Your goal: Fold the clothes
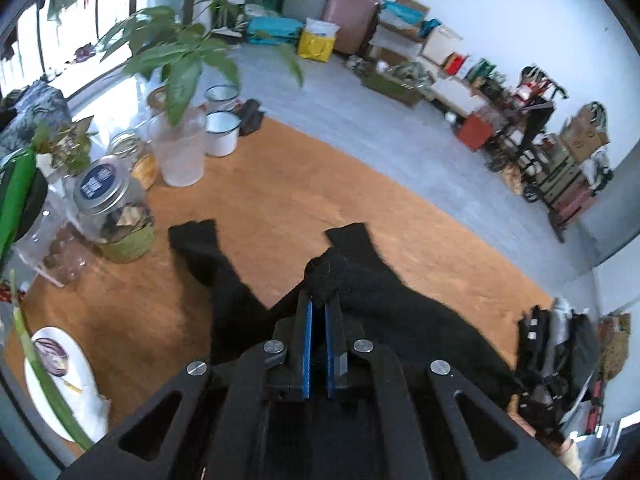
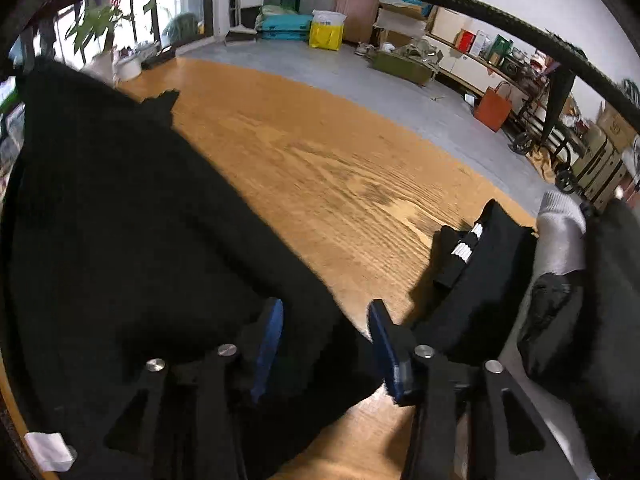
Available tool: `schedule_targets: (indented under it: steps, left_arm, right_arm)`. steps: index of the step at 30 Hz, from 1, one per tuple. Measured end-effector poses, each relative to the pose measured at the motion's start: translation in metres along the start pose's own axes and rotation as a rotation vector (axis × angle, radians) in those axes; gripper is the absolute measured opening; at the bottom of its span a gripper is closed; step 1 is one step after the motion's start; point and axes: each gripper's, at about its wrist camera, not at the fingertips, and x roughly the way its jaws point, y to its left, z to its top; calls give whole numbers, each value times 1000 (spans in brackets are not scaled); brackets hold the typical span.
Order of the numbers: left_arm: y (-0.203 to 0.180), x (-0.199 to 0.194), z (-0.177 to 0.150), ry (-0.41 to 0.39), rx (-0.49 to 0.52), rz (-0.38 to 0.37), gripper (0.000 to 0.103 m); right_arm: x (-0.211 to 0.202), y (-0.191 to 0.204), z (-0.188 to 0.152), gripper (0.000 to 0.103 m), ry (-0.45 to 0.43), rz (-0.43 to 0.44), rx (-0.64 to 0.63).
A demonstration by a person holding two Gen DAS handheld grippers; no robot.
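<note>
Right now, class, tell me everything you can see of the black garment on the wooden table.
The black garment is soft, fuzzy, knit-looking fabric spread across the wooden table, with two narrow ends stretching away. The left gripper has its jaws shut on a bunched, raised fold. The right gripper stands open, with the cloth's edge lying between its jaws.

a lived-in home room: wooden table with jars, enamel mugs and a leafy houseplant (by bright windows), boxes and bags along the wall.
</note>
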Motion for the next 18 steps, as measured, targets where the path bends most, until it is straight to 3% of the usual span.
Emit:
schedule_targets:
  steps: [1, 4, 6, 8, 12, 15, 18]
  left_arm:
    - [3, 3, -1, 0, -6, 3, 5]
    - [10, 9, -4, -7, -20, 5, 5]
    - [12, 11, -4, -21, -27, -1, 5]
    - [13, 10, -4, -44, -49, -19, 5]
    - [12, 0, 3, -116, -103, -46, 5]
    - [8, -14, 23, -182, -147, -85, 5]
    - [9, -24, 40, -288, -224, -139, 5]
  right_arm:
    - [6, -6, 0, 73, 15, 35, 18]
    - [23, -12, 0, 63, 73, 135, 54]
    - [27, -11, -5, 44, 67, 136, 62]
    - [24, -8, -6, 18, 45, 119, 81]
    - [6, 0, 5, 15, 4, 71, 81]
    - [-30, -5, 37, 15, -126, 31, 90]
    - [-59, -18, 83, 15, -248, -74, 128]
